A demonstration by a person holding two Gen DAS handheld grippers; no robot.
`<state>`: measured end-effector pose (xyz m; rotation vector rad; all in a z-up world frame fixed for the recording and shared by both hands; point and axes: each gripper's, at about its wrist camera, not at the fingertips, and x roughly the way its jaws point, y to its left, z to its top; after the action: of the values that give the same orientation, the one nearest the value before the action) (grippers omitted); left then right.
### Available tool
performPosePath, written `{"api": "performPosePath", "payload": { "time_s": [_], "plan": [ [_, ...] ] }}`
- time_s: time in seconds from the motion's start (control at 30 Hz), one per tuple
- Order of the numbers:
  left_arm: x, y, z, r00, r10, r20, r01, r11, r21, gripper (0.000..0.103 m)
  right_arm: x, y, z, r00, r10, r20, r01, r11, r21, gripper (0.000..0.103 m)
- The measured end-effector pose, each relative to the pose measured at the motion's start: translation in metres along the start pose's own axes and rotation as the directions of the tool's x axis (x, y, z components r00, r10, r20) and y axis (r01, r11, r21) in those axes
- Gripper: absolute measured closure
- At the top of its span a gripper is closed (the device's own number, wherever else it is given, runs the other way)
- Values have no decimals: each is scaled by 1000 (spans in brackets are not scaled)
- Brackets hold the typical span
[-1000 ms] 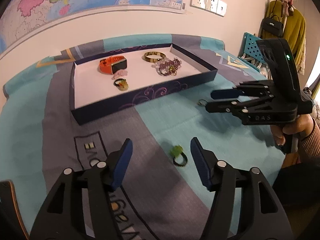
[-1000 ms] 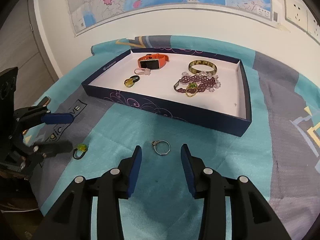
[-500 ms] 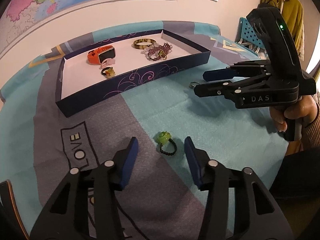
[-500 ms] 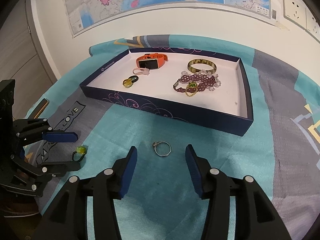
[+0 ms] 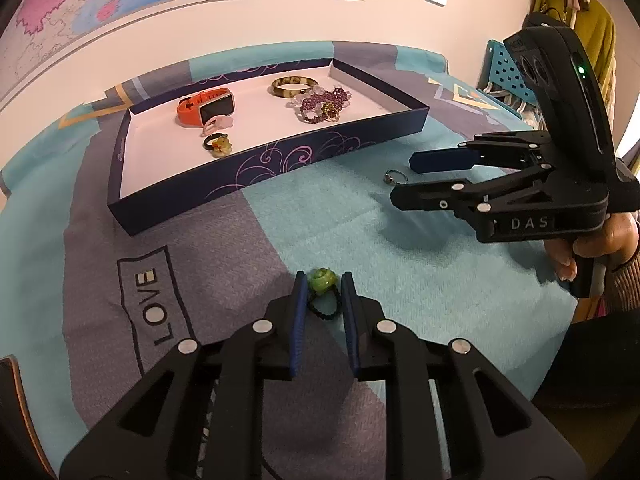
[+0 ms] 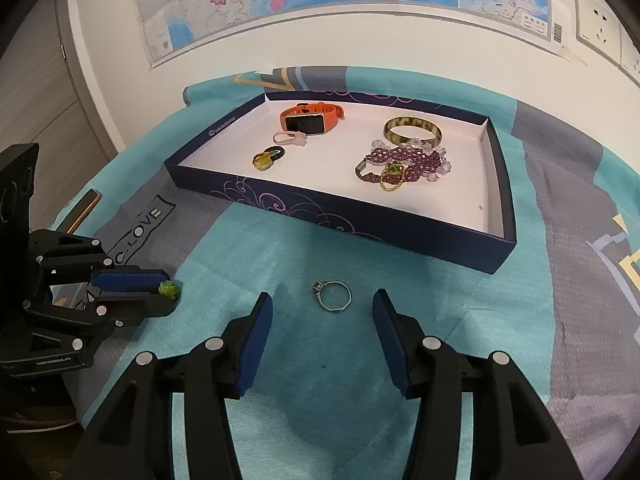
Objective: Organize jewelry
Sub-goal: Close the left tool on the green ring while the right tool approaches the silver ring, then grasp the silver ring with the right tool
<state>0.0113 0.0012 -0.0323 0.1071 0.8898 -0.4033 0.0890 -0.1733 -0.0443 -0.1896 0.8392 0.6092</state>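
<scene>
A green-stone ring with a black band (image 5: 322,285) lies on the bedspread between the blue pads of my left gripper (image 5: 323,286), whose jaws are closing and touch the band on both sides. In the right wrist view the green stone (image 6: 168,288) peeks out at the left gripper's (image 6: 162,294) tips. A silver ring (image 6: 332,297) lies flat just ahead of my right gripper (image 6: 323,300), which stands open around it without touching. From the left wrist view, the right gripper (image 5: 404,178) hovers beside the silver ring (image 5: 395,177).
A navy tray (image 5: 280,156) with a white floor holds an orange watch (image 5: 204,108), a bangle (image 5: 294,86), purple bead bracelets (image 5: 324,106) and a yellow-stone ring (image 5: 218,144). A hand (image 5: 592,240) grips the right tool. A wall with a map stands behind the bed.
The left gripper has moved forward over the green ring and its jaws have narrowed onto it. The right gripper's jaws have widened a little around the silver ring and it has stayed in place.
</scene>
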Motion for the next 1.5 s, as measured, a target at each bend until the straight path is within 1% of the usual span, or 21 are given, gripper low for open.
{"api": "performPosePath", "payload": {
  "time_s": [0.27, 0.33, 0.4, 0.53, 0.6, 0.67, 0.97, 1.1, 1.5],
  "plan": [
    [2, 3, 2, 1000, -6, 4, 6, 1000, -30, 86, 4, 5, 2, 1000, -22, -12, 21, 999, -30, 55],
    [2, 3, 2, 1000, -6, 5, 6, 999, -36, 86, 6, 6, 3, 999, -29, -13, 29, 999, -38, 58],
    [2, 4, 2, 1000, -7, 5, 7, 999, -39, 86, 7, 6, 4, 999, -41, -14, 40, 998, -43, 65],
    [3, 5, 3, 1000, -5, 6, 5, 999, -47, 86, 7, 8, 5, 999, -46, -13, 46, 997, -57, 73],
    [3, 5, 3, 1000, -4, 8, 4, 999, -48, 86, 7, 9, 5, 999, -44, -13, 43, 997, -70, 83],
    [4, 5, 3, 1000, -3, 9, 4, 999, -50, 86, 7, 11, 5, 999, -41, -13, 40, 996, -80, 86],
    [3, 6, 3, 1000, -5, 12, 5, 998, -57, 86, 6, 11, 4, 999, -43, -10, 43, 997, -72, 86],
    [3, 6, 4, 1000, -3, 16, 4, 998, -64, 86, 2, 7, 4, 999, -32, 2, 32, 999, -41, 86],
    [-3, 8, 7, 999, 3, 43, 0, 997, -73, 86, -11, 3, 4, 999, -7, 44, 7, 1000, 1, 86]
  ]
}}
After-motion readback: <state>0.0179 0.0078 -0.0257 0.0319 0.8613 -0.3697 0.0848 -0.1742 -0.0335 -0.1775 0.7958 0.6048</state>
